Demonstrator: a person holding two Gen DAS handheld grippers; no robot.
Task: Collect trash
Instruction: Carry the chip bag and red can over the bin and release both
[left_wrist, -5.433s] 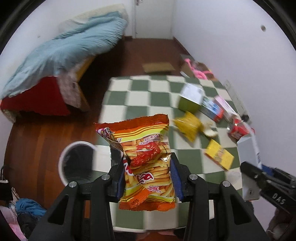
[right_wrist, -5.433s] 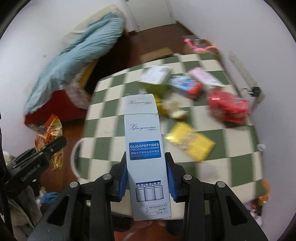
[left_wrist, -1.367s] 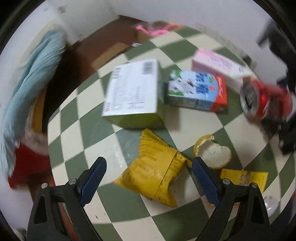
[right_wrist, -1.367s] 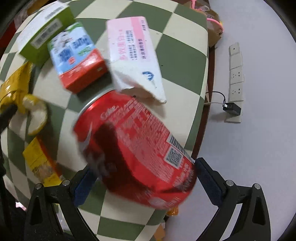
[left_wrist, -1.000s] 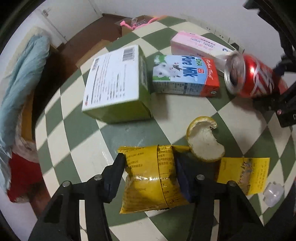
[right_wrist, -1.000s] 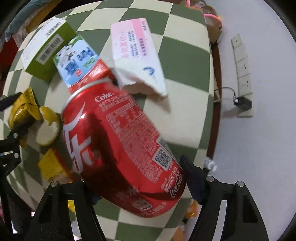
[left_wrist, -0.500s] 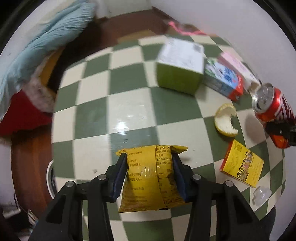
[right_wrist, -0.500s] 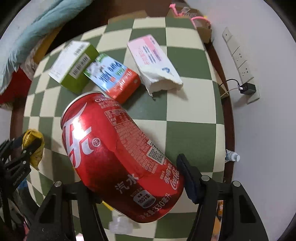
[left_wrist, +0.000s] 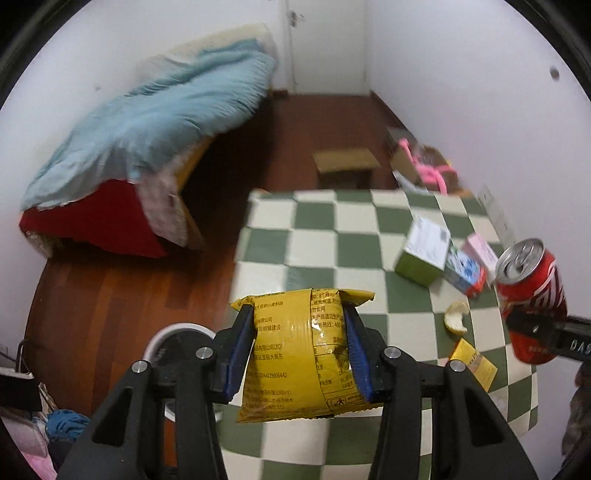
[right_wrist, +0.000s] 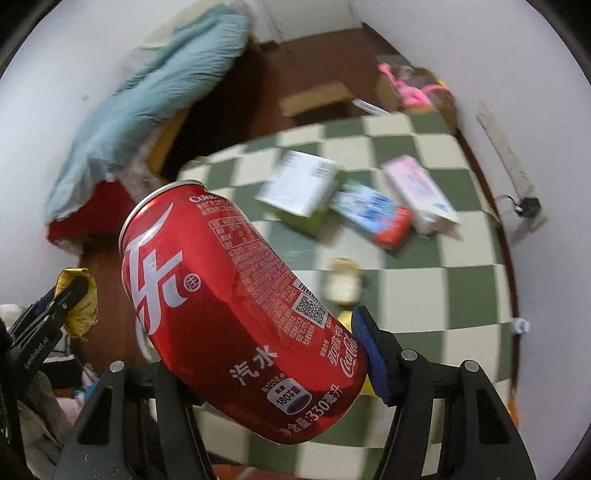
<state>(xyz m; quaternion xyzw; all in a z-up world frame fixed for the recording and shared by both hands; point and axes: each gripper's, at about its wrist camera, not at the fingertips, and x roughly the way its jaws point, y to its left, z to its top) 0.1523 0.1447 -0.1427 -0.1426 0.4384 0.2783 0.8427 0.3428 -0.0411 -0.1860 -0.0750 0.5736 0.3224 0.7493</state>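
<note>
Trash clamped in both tools, lifted clear of the green-and-white checked counter (left_wrist: 332, 236).

Far left, on the floor: blue bedding (left_wrist: 147, 122) heaped over a red bed, a white-rimmed bin (left_wrist: 173, 334) just below the left tool.

Left tool (left_wrist: 301, 350): blue pads pressed against a crinkled yellow snack bag (left_wrist: 306, 350), printed in small black Chinese characters too fine to read, held upright above the counter's near-left edge.

Further right on the counter: a green box (right_wrist: 299, 188) with a white barcoded label, touching a blue-and-red carton (right_wrist: 373, 214), then a pink-and-white box (right_wrist: 417, 188); print on all three blurred. Nearer: a curl of orange peel (left_wrist: 456, 317) and a flat yellow packet (left_wrist: 472, 363).

Right tool (right_wrist: 266, 354): closed around a dented red Coca-Cola can (right_wrist: 236, 306), tilted with its top up and to the left. Legible on the can: "Coke", "Coca-Cola", "汽水", "330毫升", a QR code and a barcode.

Far right: a plug and a socket strip on the wall.
</note>
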